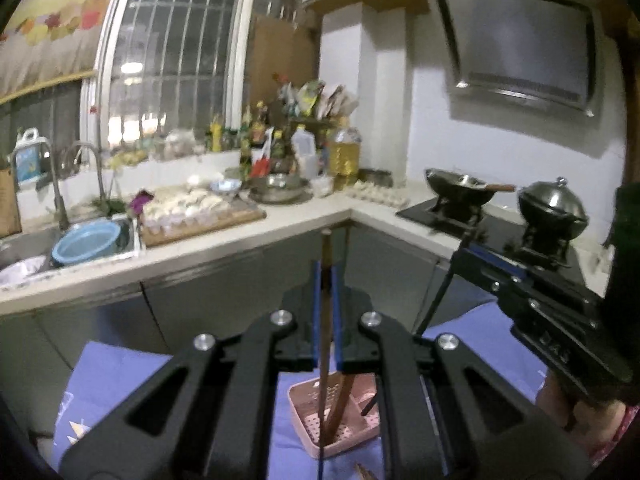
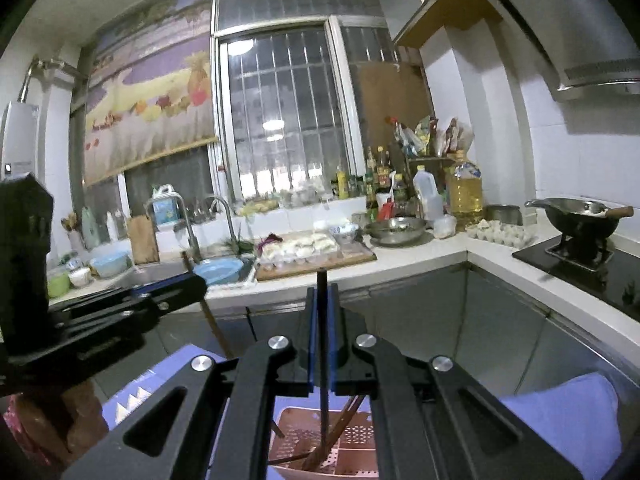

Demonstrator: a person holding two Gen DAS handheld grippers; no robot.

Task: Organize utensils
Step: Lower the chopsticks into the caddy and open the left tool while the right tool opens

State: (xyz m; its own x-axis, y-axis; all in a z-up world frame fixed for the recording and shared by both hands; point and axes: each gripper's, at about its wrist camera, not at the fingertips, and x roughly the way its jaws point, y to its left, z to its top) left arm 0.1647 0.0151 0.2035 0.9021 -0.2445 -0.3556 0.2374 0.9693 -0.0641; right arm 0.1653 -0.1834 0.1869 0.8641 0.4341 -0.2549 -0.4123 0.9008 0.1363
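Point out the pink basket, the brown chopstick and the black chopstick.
pink basket [image 1: 304, 404], left wrist view, its left rim.
brown chopstick [image 1: 325, 280], left wrist view, upper shaft.
black chopstick [image 2: 322, 320], right wrist view, upper shaft.

L-shaped white counter [image 2: 420, 254] under a barred window [image 2: 280, 120]. Sink [image 1: 24, 248] at the left end with two faucets [image 1: 86, 168]; blue basin [image 1: 86, 242] in the sink. Wooden cutting board [image 1: 208, 220] with pale food pieces just beside it. Metal bowl [image 2: 396, 229], oil jug [image 2: 466, 190], sauce bottles [image 2: 380, 172] crowded in the corner, egg tray [image 2: 500, 234] near them. Black cooktop [image 2: 580, 268] carries a wok [image 2: 576, 214]; a lidded pot [image 1: 554, 210] sits on the nearer burner. Range hood [image 1: 520, 44] above. Blue cloth [image 1: 108, 384] below.
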